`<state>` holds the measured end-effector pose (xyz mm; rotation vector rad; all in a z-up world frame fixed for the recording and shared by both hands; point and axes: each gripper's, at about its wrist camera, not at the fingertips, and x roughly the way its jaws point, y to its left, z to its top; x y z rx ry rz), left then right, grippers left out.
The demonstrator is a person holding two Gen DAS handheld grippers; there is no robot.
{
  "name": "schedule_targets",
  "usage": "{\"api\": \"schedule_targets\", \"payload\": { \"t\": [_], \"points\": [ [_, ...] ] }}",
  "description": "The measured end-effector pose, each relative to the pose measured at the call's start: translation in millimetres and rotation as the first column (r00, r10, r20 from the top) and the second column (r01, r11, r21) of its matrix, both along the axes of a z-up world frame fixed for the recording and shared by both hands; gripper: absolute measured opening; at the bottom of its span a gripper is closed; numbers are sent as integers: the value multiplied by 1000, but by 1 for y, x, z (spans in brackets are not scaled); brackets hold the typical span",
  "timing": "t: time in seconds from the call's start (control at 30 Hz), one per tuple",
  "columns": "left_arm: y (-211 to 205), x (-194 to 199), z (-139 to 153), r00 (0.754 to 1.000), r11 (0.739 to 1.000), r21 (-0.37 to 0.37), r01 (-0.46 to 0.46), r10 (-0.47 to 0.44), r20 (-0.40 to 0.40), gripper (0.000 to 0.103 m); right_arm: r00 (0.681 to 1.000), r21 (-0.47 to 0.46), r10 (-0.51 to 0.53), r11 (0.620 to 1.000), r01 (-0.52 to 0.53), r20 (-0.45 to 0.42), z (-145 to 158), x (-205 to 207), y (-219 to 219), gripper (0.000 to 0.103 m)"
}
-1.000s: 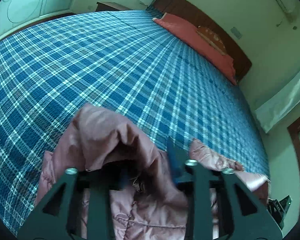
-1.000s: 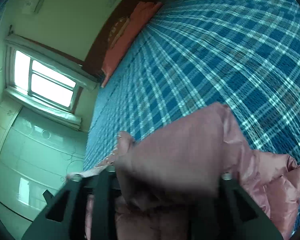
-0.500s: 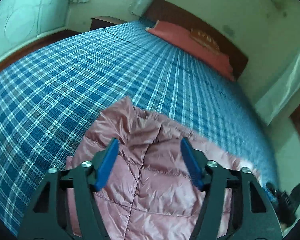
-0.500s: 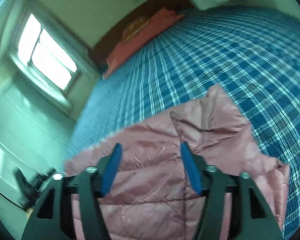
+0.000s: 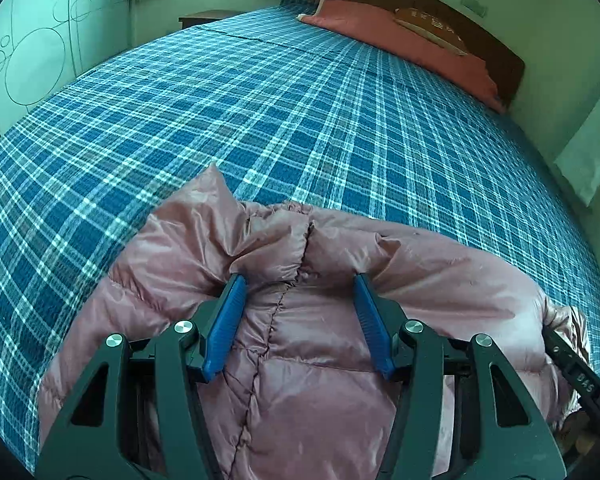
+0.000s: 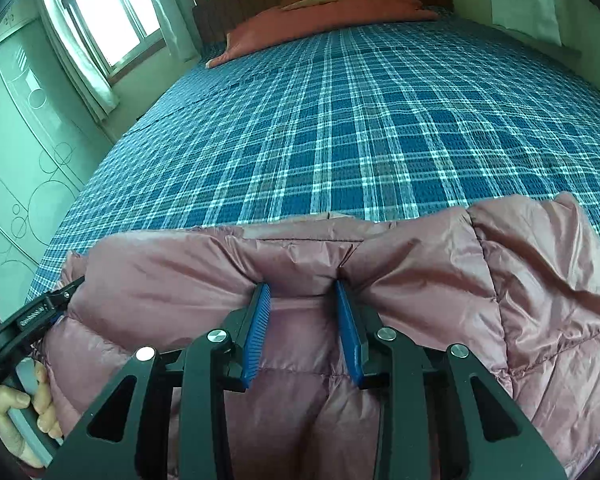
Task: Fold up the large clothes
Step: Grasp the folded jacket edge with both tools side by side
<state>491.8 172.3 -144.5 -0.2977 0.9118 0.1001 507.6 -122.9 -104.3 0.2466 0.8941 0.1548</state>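
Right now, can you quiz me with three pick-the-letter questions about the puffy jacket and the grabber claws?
1. Where does the pink puffy jacket lie?
A. on the floor
B. on the blue plaid bed
C. on a chair

2. What colour are the pads on the grabbers?
A. blue
B. red
C. yellow

3. How are the left gripper and right gripper?
A. both shut on the jacket
B. both open
C. one open, one shut

Answers: 1 B, plaid bedcover surrounds the jacket. 2 A, blue strips line the fingers. 3 B, fabric shows in each wide gap.

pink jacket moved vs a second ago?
Yes. The pink jacket was bunched up and lifted in front of the left gripper; now it lies spread flat across the near edge of the plaid bedspread, open fingers over it.
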Motion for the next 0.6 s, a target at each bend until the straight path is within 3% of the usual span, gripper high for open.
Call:
{"api": "schedule_targets", "payload": {
  "t": [0.07,0.2,0.27,0.37,0.47,0.6],
  "points": [
    [3,-5,9,999,999,-31,12,-11,35,56,1000,1,-3,1000,3,20,8,-4,-8,33],
    [23,-10,17,996,996,-78,-43,49,75,56,989,-8,-147,989,148,33,12,-11,-59,34],
    [38,-7,8,994,987,-127,-94,101,44,57,973,-15,-229,973,229,-1,3,-11,-84,34],
    [54,1,-13,992,971,-208,-122,123,-10,56,953,94,-287,951,296,-93,-23,-9,-116,34],
    [46,4,-10,996,986,-144,-88,87,-11,57,957,136,-278,948,288,-86,-21,-11,-124,35],
    [56,-16,5,996,979,-185,-83,85,5,57,951,160,-299,938,307,-76,-10,-34,-146,35]
  ]
}}
